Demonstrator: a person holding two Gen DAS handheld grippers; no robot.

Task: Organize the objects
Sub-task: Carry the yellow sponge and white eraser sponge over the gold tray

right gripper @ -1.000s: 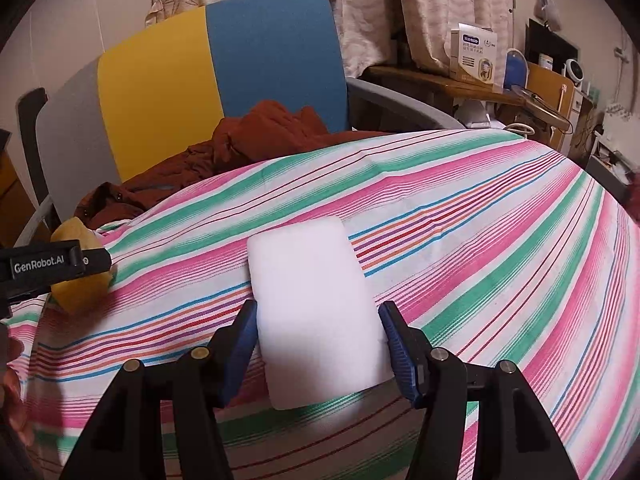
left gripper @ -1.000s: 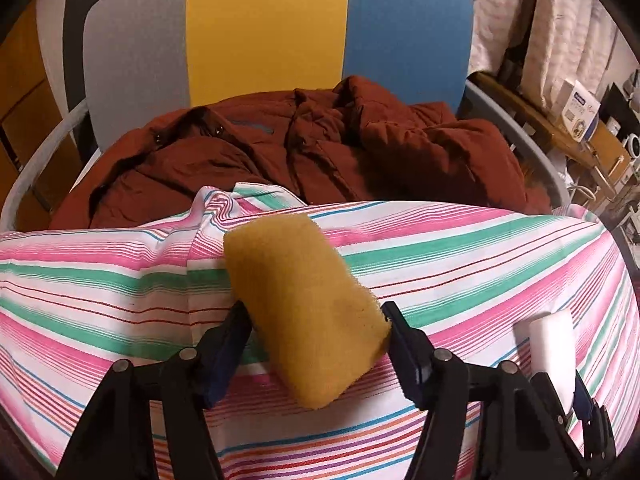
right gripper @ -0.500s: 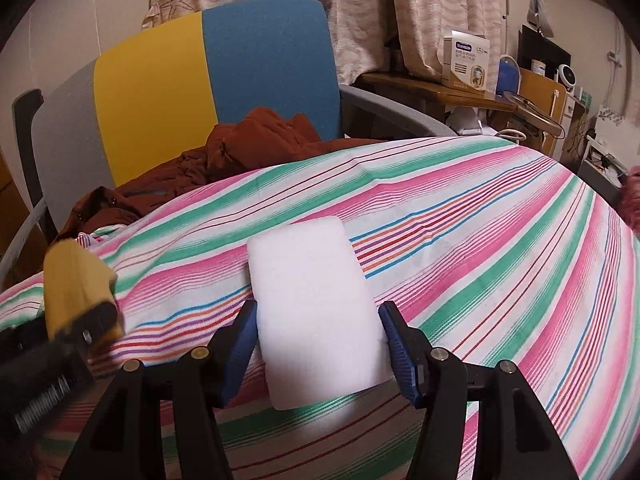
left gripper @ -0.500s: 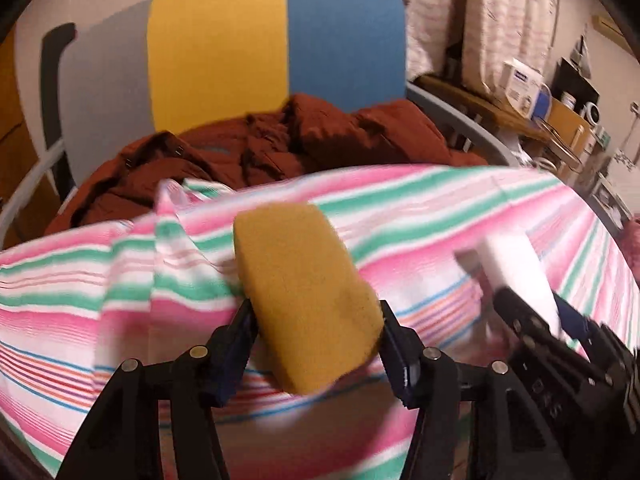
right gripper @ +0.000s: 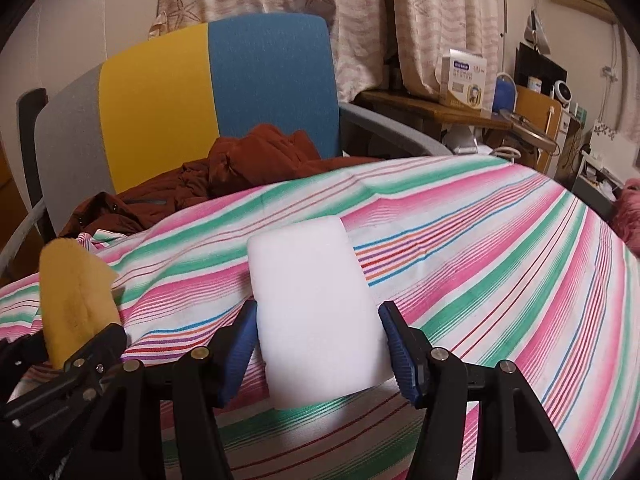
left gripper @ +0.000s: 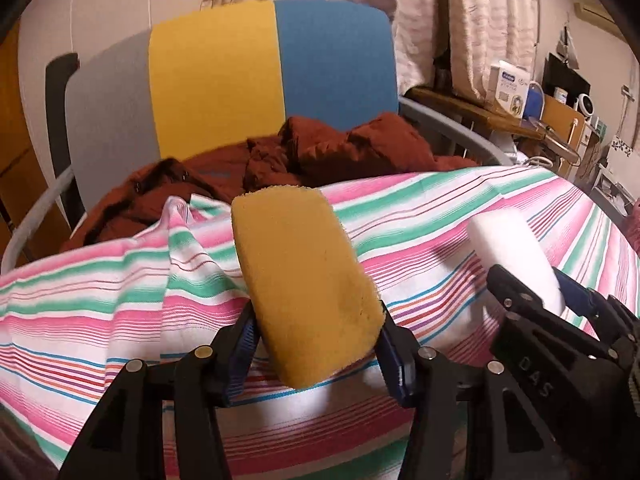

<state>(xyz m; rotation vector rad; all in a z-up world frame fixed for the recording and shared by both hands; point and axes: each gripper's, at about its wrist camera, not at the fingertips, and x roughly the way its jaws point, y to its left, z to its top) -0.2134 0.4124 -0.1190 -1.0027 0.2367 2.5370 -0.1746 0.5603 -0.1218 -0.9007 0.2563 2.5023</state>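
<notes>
My left gripper [left gripper: 316,344] is shut on a yellow sponge [left gripper: 300,280] and holds it above the striped tablecloth [left gripper: 100,292]. My right gripper [right gripper: 318,344] is shut on a white sponge [right gripper: 316,312], also held above the cloth. The two grippers are side by side: the white sponge shows at the right of the left wrist view [left gripper: 512,256], and the yellow sponge shows at the left of the right wrist view [right gripper: 76,300].
A chair [left gripper: 272,76] with grey, yellow and blue back panels stands behind the table, with a rust-brown jacket [left gripper: 320,152] heaped on its seat. A wooden side table [right gripper: 432,112] with a white carton [right gripper: 464,78] and clutter stands at the far right. Curtains hang behind.
Both grippers have risen and tilted up, so more of the room shows. The left gripper has swung toward the right one. Both sponges stay gripped.
</notes>
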